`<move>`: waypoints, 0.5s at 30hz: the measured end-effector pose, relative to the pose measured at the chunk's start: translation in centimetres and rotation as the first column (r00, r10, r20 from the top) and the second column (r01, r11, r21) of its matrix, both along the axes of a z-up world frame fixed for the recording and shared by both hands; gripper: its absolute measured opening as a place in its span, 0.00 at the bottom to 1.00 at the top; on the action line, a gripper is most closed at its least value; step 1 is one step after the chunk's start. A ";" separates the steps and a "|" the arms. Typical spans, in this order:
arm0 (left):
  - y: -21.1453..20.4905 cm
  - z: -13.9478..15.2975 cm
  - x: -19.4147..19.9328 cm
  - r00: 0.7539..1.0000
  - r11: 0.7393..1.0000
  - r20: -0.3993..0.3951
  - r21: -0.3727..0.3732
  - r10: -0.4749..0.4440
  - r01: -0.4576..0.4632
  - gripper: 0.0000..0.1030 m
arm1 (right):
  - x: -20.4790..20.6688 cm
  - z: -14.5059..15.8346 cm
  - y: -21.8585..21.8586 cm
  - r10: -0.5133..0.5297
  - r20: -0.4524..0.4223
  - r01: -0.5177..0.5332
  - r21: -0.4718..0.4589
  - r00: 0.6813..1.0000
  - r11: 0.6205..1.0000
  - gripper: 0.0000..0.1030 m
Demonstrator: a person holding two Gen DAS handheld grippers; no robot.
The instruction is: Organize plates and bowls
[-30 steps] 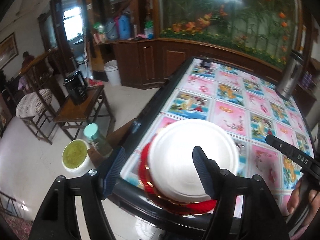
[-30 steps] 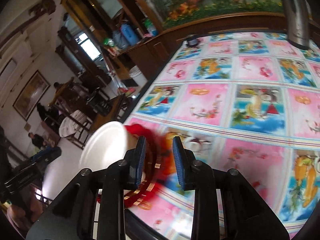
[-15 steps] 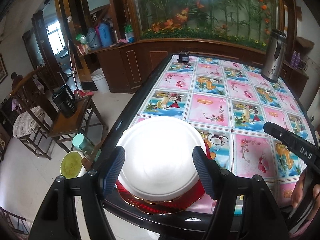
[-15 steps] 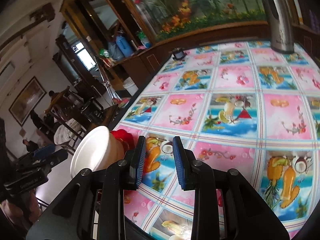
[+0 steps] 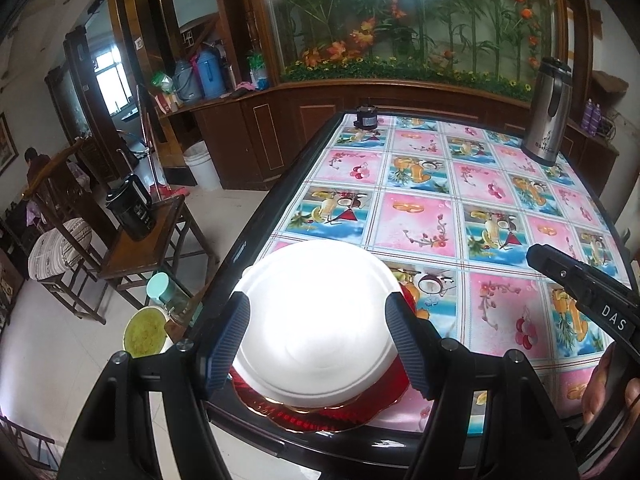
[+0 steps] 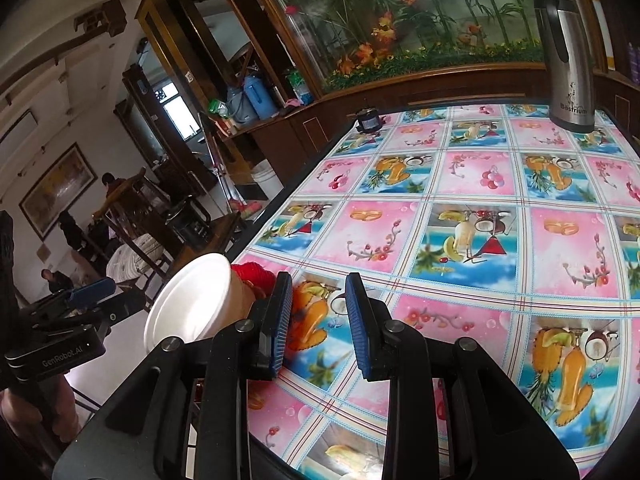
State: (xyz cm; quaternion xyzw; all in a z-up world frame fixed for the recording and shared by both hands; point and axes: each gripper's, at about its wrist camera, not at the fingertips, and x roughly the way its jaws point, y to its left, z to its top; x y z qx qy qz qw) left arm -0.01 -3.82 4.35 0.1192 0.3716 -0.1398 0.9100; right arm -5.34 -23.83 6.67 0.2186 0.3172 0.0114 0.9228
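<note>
A white bowl (image 5: 316, 340) sits on a red plate with a gold scalloped rim (image 5: 312, 420) at the near left corner of the table. My left gripper (image 5: 318, 300) stands wide, one blue pad at each side of the bowl; whether they touch it I cannot tell. In the right wrist view the bowl (image 6: 188, 304) looks tipped toward the left gripper (image 6: 92, 292), with the red plate (image 6: 256, 276) behind it. My right gripper (image 6: 319, 280) hovers over the tablecloth just right of the bowl, its pads a narrow gap apart with nothing between them.
A steel thermos jug (image 5: 550, 112) and a small black object (image 5: 366, 116) stand at the table's far end. The table's black edge (image 5: 248, 240) runs along the left. Beyond it are a side table with a black kettle (image 5: 132, 208), a teal-lidded jar (image 5: 160, 288) and a green-filled bowl (image 5: 144, 332).
The left gripper shifted so the bowl, earlier off toward its right finger, now sits centred between the fingers. The right gripper drew away from the red plate, which now lies left of its fingers.
</note>
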 end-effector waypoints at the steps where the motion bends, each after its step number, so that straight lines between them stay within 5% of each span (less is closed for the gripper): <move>1: -0.2 0.0 0.0 1.000 1.000 -0.001 0.002 -0.001 0.001 0.68 | 0.0 0.0 -0.3 -0.003 -0.001 0.003 0.002 1.000 1.000 0.27; 7: -3.0 0.0 -0.1 0.999 0.999 -0.019 -0.013 -0.039 0.038 0.69 | -0.7 -0.5 -3.3 -0.070 -0.012 0.069 -0.025 0.997 0.997 0.27; 10: -6.3 -0.8 0.1 0.994 0.994 -0.056 -0.065 -0.096 0.092 0.78 | -1.2 -1.1 -6.4 -0.175 -0.041 0.169 -0.117 0.984 0.979 0.26; 12: -9.4 -2.4 0.3 0.982 0.988 -0.121 -0.076 -0.144 0.136 0.78 | -1.7 -2.0 -9.1 -0.241 -0.095 0.226 -0.140 0.966 0.964 0.26; 15: -12.7 -4.6 0.2 0.946 0.971 -0.234 -0.127 -0.226 0.200 0.78 | -3.9 -2.6 -12.3 -0.272 -0.113 0.268 -0.054 0.956 0.962 0.26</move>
